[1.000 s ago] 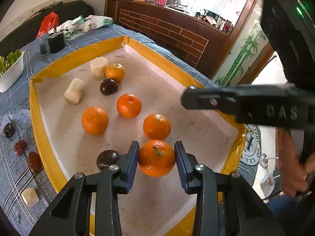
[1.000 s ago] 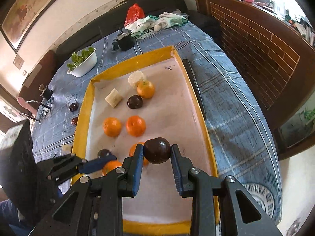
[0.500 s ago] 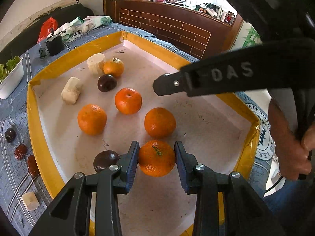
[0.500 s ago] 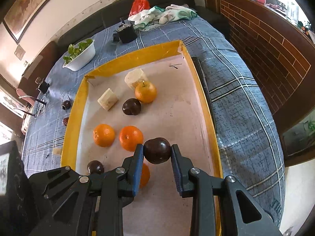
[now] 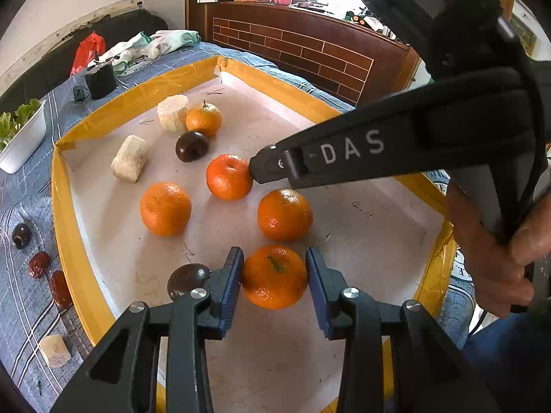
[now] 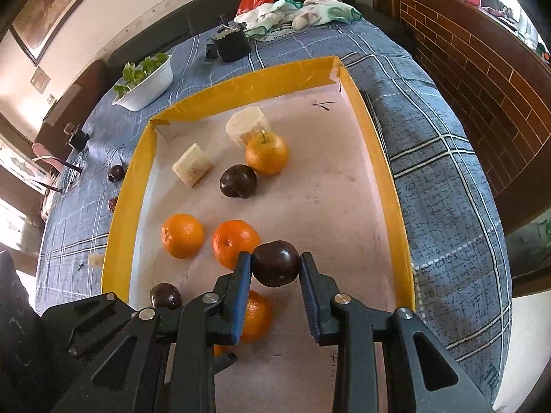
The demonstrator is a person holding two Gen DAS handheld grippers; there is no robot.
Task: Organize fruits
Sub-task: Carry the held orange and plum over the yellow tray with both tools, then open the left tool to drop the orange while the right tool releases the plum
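The left gripper [image 5: 273,277] was clamped on an orange [image 5: 274,276] low over the near end of the yellow-rimmed tray [image 5: 69,234]. The right gripper [image 6: 275,264] pinched a dark plum [image 6: 275,263] above the tray's middle. Besides the held one, four oranges lay on the tray floor: three in a loose cluster [image 5: 165,208] [image 5: 229,176] [image 5: 284,214] and one with a stem [image 5: 203,117] at the far end. Two more plums sat there, one [image 5: 191,146] just beside the stemmed orange and one [image 5: 187,277] beside the left gripper's finger. Two pale chunks [image 5: 130,163] [image 5: 173,113] lay toward the far end.
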